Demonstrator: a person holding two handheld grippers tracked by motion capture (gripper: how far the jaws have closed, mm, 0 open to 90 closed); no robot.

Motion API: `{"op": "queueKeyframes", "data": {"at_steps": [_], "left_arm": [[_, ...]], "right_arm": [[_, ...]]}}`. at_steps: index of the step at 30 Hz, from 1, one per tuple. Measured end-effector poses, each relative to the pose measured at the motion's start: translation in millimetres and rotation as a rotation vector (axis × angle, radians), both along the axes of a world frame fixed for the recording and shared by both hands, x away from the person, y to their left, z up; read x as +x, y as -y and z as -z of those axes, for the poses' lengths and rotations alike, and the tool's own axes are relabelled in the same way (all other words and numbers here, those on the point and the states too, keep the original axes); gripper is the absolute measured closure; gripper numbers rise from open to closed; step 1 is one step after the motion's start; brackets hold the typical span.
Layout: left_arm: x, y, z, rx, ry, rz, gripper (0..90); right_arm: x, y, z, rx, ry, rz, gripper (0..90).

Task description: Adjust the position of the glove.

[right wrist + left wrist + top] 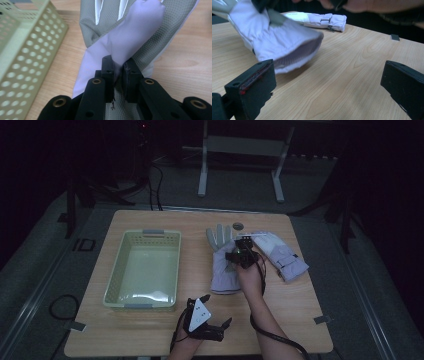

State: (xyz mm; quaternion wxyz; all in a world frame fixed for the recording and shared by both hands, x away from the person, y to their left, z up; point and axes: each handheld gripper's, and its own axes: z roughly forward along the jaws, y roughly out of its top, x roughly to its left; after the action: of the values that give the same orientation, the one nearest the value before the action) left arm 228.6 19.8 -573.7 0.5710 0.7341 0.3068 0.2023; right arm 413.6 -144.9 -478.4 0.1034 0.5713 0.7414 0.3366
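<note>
Midway through tidying, the right gripper point(117, 72) pinches a glove point(224, 265) off the table point(300, 320) — next, carry it to the basket point(142, 305); left gripper point(220, 330) idles agape.

The glove point(130, 37) was pale lilac with a dotted grey palm; the perforated basket point(22, 57) was pale green.

Left gripper point(216, 319): low near the table's front edge, lying about level, jaws spread wide, nothing between them; forearm enters from the bottom. Right gripper point(118, 68): out over the table's middle-right, forearm stretched forward, jaws pinched nearly together on a fold of pale glove point(130, 42).
</note>
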Motion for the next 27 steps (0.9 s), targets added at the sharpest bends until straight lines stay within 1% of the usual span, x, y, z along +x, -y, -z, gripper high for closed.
{"op": "queueKeyframes", "data": {"at_steps": [3, 5, 8, 12, 15, 16, 17, 19, 20, 21, 22, 23, 24, 25, 26, 27], "left_arm": [[0.4, -0.3, 0.0, 0.0, -0.001, 0.002, 0.2], [0.6, -0.3, 0.0, -0.003, -0.003, 0.004, 0.2], [1.1, -0.8, 0.0, -0.007, -0.007, 0.004, 0.2], [1.0, -0.9, 0.1, -0.009, -0.007, 0.006, 0.2], [0.7, -0.7, 0.1, -0.008, -0.006, 0.007, 0.2], [0.7, -0.7, 0.1, -0.008, -0.006, 0.007, 0.2], [0.9, -0.9, 0.1, -0.01, -0.008, 0.008, 0.2], [1.2, -1.0, 0.1, -0.014, -0.011, 0.008, 0.2], [1.3, -1.2, 0.1, -0.015, -0.012, 0.008, 0.2], [1.3, -1.3, 0.1, -0.015, -0.013, 0.009, 0.2], [1.4, -1.3, 0.1, -0.013, -0.012, 0.01, 0.2], [1.4, -1.2, 0.1, -0.014, -0.013, 0.01, 0.2], [1.4, -1.2, 0.1, -0.014, -0.013, 0.011, 0.2], [1.3, -1.1, 0.1, -0.013, -0.012, 0.011, 0.2], [1.2, -0.9, 0.1, -0.013, -0.012, 0.01, 0.2], [1.1, -0.8, 0.1, -0.013, -0.012, 0.01, 0.2]], "right_arm": [[4.3, -1.2, 11.7, 0.001, -0.031, 0.022, 81.3], [5.0, -4.6, 17.4, -0.034, -0.018, 0.033, 81.2], [8.3, -8.1, 26.0, -0.028, -0.027, 0.05, 81.0], [14.4, -12.2, 37.9, -0.047, -0.048, 0.061, 80.2], [19.2, -14.8, 49.1, -0.07, -0.06, 0.062, 77.9], [19.2, -14.8, 49.1, -0.07, -0.06, 0.062, 77.9], [20.1, -14.5, 52.6, -0.052, -0.069, 0.076, 75.5], [20.3, -14.2, 52.8, -0.05, -0.067, 0.078, 74.3], [20.5, -12.6, 51.3, -0.036, -0.068, 0.078, 69.9], [20.5, -12.6, 51.3, -0.036, -0.068, 0.078, 69.9], [20.1, -11.4, 50.0, -0.027, -0.066, 0.079, 67.3], [19.6, -9.5, 47.5, -0.023, -0.059, 0.065, 64.0], [18.5, -6.6, 43.1, -0.006, -0.015, 0.014, 50.2], [18.5, -6.6, 43.1, -0.006, -0.015, 0.014, 50.2], [17.6, -5.8, 41.1, -0.008, 0.015, -0.009, 45.0], [15.6, -5.1, 37.5, -0.047, 0.06, -0.046, 44.0]]}}
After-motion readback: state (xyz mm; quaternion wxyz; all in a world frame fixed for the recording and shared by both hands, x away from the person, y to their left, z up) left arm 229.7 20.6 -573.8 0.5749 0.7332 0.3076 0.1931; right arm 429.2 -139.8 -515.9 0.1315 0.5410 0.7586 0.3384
